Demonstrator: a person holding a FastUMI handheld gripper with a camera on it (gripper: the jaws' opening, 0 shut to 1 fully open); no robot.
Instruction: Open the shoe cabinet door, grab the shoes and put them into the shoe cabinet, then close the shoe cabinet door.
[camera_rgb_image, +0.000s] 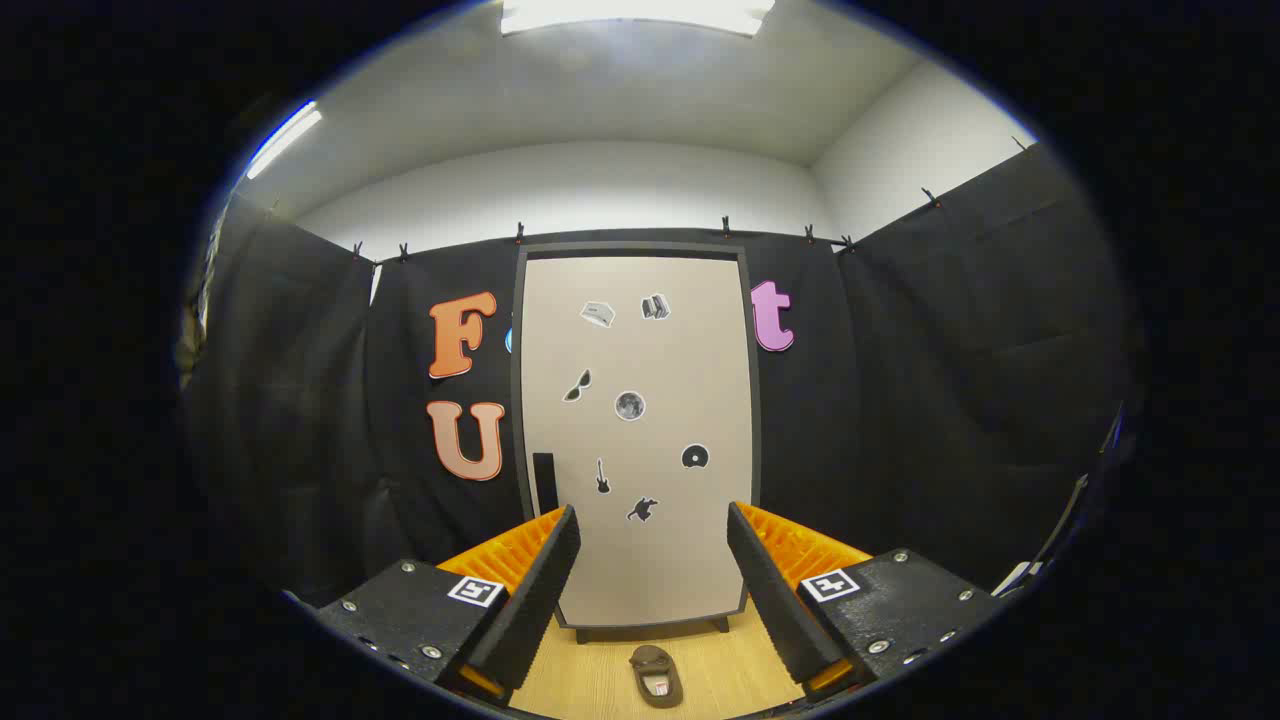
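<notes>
A tall beige shoe cabinet (640, 430) with a dark frame stands straight ahead, its door shut and dotted with small stickers. A dark vertical handle (544, 482) sits on the door's lower left side, just beyond my left finger. A single dark brown shoe (656, 676) lies on the wooden floor in front of the cabinet, low between my fingers. My gripper (652, 545) is open, with nothing between its fingers, and hangs back from both door and shoe.
Black cloth walls close in the booth on the left, right and behind the cabinet. The cabinet rests on short dark feet (720, 625) on the light wooden floor (600, 670). White wall and ceiling lights are above.
</notes>
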